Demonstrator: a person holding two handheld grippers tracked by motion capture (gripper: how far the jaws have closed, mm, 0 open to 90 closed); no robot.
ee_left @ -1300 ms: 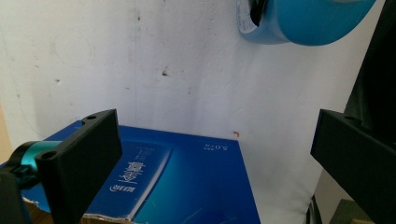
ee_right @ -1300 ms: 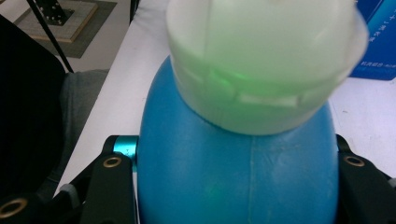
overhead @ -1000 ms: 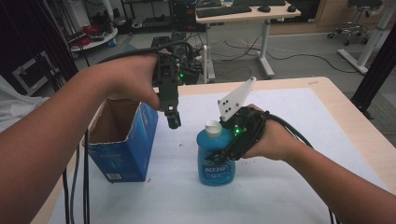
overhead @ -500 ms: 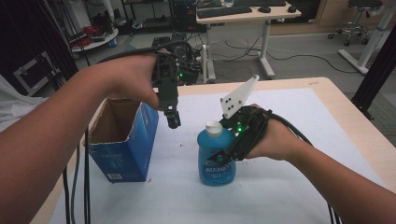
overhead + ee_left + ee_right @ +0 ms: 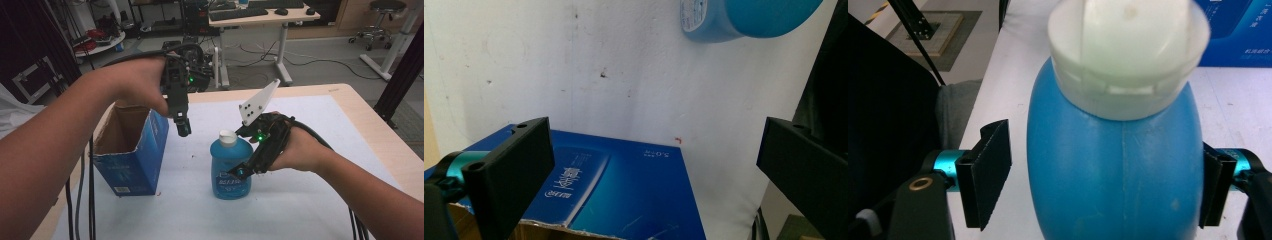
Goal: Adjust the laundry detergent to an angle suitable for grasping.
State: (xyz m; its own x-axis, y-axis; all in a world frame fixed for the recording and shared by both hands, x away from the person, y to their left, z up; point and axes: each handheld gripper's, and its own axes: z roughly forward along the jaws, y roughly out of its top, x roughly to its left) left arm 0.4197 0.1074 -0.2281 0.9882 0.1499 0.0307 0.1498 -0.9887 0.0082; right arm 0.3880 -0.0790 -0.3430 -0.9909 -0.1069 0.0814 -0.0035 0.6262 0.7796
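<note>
Blue bottle (image 5: 230, 167) with a white cap (image 5: 228, 136) stands upright on the white surface (image 5: 320, 125), near its middle. Label on its lower front; print too small to read.

Right tool (image 5: 248, 165): reaches in from the bottle's right side, tilted down toward the bottle body, grey three-cornered plate (image 5: 258, 103) sticking up behind it. In the right gripper view the bottle (image 5: 1113, 175) sits between the two black jaws. The right-hand jaw lies against the bottle's side; the left-hand jaw stands off from it with a visible gap. Jaws spread, not clamped on the bottle.

Left tool (image 5: 183, 127): held above the surface, pointing down, between the bottle and an open blue cardboard box (image 5: 131, 150). In the left gripper view its jaws are spread wide with nothing between them; below them lie the box's blue printed side (image 5: 624, 190) and bare white surface, with the bottle's base (image 5: 744, 17) at the top edge.

Box stands left of the bottle, apart from it, top flaps open, brown inside
</note>
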